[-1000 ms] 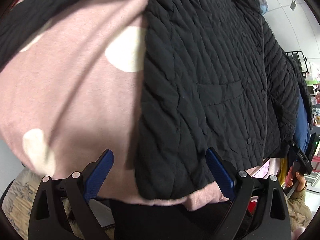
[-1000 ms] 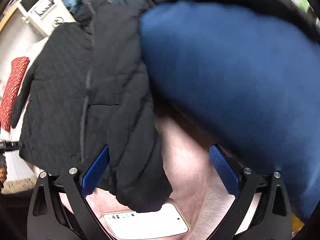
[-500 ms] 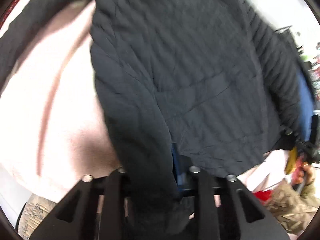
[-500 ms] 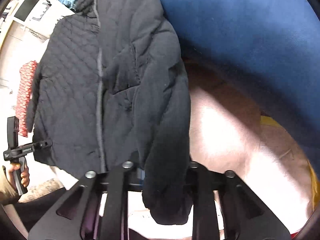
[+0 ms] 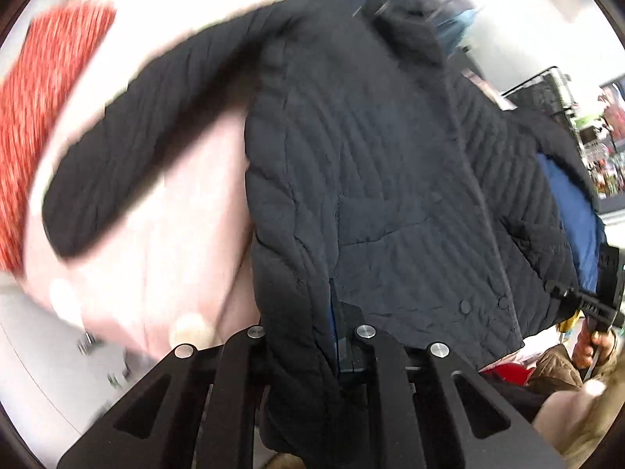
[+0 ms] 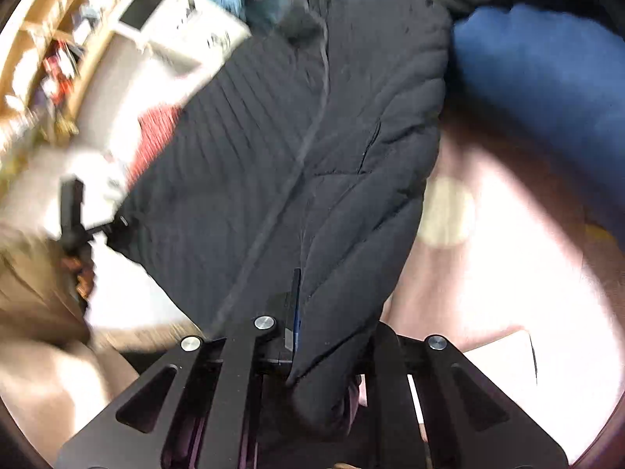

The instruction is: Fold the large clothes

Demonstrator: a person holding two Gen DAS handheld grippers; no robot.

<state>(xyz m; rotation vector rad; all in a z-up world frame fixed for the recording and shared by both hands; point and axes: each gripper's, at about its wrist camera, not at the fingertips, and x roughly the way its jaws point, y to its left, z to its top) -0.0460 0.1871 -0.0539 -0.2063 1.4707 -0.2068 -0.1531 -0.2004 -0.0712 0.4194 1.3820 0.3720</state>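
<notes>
A black quilted jacket (image 5: 390, 156) lies spread on a pink blanket with pale dots (image 5: 175, 234). My left gripper (image 5: 308, 312) is shut on a fold of the jacket's lower left edge, and the cloth hangs down over its fingers. In the right wrist view the same jacket (image 6: 293, 136) runs away from my right gripper (image 6: 336, 324). Its jaws are closing, with a thick fold of the jacket's side pressed between the pads. One blue pad (image 6: 297, 312) shows; the other is hidden by cloth. The jacket's near edge is raised off the blanket (image 6: 488, 273).
A blue padded item (image 6: 547, 78) lies beside the jacket, and a red knit piece (image 5: 39, 117) lies on the other side. A white card (image 6: 504, 355) rests on the blanket. A hand (image 5: 590, 346) and a brown sleeve are in view. Shelves and a white appliance (image 6: 172, 27) stand beyond.
Both grippers went from wide open to closed on the jacket's near edge. Both have since risen and pulled back, lifting that edge; more of the jacket and room shows.
</notes>
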